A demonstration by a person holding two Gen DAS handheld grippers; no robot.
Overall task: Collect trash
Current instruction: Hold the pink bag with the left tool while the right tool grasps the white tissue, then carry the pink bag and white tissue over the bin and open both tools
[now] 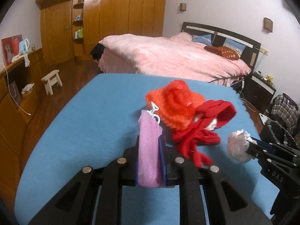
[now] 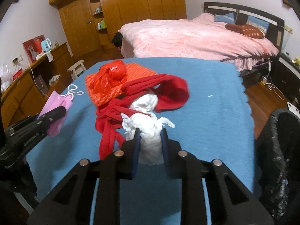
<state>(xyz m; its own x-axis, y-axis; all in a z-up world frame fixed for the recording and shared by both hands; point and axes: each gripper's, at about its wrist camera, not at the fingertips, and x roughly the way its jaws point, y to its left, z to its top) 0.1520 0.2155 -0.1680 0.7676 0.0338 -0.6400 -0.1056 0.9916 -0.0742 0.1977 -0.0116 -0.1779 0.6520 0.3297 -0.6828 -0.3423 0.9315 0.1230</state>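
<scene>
Looking along our right gripper [image 2: 149, 140] we alone see more white tissue under the red garment [image 2: 166, 90] on the blue table [image 2: 215, 116], its jaws clamped on a tissue wad [image 2: 150, 146], while our left gripper [image 1: 150, 150], level, pinches the pink pouch [image 1: 150, 146].

A blue cloth-covered table [image 2: 215, 116] is seen bearing an orange knitted hat [image 2: 112, 86], a red scarf [image 2: 150, 90] and white crumpled paper [image 2: 144, 103].

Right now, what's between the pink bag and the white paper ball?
In the left wrist view, the red cloth lies between the pink bag and the white paper ball.
</scene>
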